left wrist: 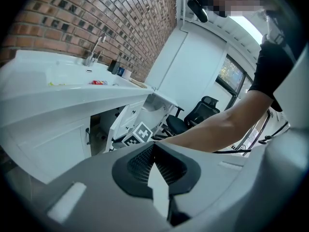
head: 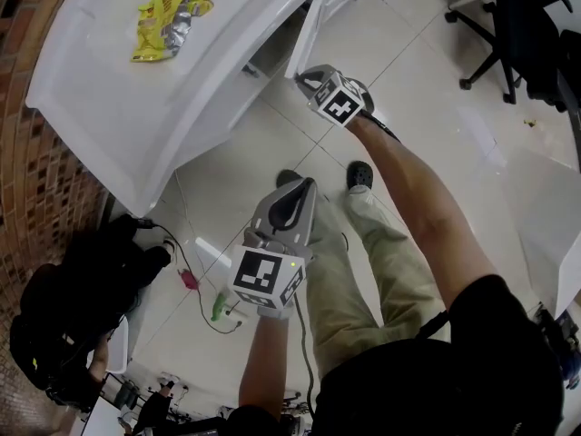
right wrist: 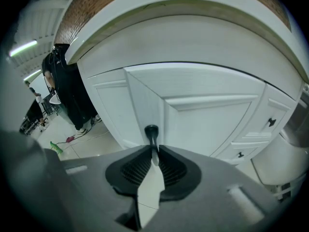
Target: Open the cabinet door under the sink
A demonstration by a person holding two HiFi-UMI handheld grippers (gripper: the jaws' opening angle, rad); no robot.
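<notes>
The white cabinet door (head: 307,27) under the sink counter (head: 136,89) stands swung outward, leaving a dark opening beside it. My right gripper (head: 301,78) is at the door's outer edge. In the right gripper view, my right gripper (right wrist: 153,146) is shut on the door's dark handle (right wrist: 151,131), with the white panelled door (right wrist: 207,120) right behind it. My left gripper (head: 302,184) hangs lower over the floor, away from the cabinet. Seen in its own view, the left gripper (left wrist: 154,149) is shut with nothing in it, and the open door (left wrist: 117,124) and faucet (left wrist: 96,45) show beyond.
A yellow snack packet (head: 168,21) lies on the counter. Drawers with small dark knobs (right wrist: 271,122) sit right of the door. A black office chair (head: 508,34) stands at the back right. A black bag (head: 82,307) and cables (head: 195,284) lie on the tiled floor at left.
</notes>
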